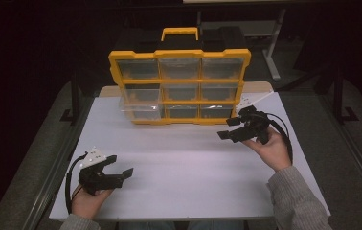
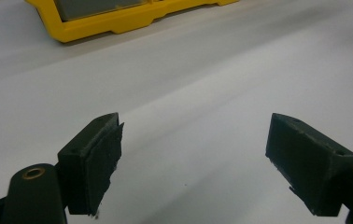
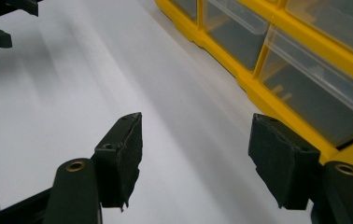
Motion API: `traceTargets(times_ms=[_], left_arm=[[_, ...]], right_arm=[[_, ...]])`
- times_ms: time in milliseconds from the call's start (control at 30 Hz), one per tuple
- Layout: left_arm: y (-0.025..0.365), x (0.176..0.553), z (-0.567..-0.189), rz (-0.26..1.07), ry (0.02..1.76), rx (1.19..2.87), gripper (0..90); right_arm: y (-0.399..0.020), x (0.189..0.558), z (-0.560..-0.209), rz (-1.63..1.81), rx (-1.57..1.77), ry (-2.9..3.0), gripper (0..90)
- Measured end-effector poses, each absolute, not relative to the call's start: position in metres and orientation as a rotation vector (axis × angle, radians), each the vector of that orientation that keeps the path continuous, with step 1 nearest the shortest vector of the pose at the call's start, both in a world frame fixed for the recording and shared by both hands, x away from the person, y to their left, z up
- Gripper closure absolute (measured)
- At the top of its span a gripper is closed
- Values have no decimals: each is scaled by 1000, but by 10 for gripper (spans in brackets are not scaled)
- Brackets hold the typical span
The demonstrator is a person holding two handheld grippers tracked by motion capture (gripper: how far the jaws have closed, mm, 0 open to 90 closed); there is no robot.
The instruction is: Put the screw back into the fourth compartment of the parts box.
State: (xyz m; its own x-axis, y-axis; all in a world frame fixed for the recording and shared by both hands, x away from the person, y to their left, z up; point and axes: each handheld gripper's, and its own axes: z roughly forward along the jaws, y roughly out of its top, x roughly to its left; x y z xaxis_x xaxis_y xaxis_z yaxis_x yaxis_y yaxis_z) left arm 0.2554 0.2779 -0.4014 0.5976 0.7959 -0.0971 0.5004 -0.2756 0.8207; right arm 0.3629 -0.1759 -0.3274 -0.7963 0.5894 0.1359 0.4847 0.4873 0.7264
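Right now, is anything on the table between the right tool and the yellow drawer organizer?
No. In the high view the right tool sits just off the organizer, lower right corner, with bare white table between. The right gripper view shows the same, jaws open and empty.

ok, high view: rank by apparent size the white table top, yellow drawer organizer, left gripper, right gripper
1. White table top
2. Yellow plastic drawer organizer with clear drawers
3. Black left gripper and black right gripper: look about alike, and the left is nearer the camera, so no ranking.

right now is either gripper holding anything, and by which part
Nothing is held. The left gripper and the right gripper both stand open over the white table, beside the yellow plastic drawer organizer.
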Motion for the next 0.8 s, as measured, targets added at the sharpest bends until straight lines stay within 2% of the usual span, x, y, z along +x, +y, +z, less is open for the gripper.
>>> traceTargets(times_ms=[800], left_arm=[[279, 256, -402, 426, 1015, 1966, 181]], right_arm=[[-211, 332, -376, 1205, 1093, 2529, 239]])
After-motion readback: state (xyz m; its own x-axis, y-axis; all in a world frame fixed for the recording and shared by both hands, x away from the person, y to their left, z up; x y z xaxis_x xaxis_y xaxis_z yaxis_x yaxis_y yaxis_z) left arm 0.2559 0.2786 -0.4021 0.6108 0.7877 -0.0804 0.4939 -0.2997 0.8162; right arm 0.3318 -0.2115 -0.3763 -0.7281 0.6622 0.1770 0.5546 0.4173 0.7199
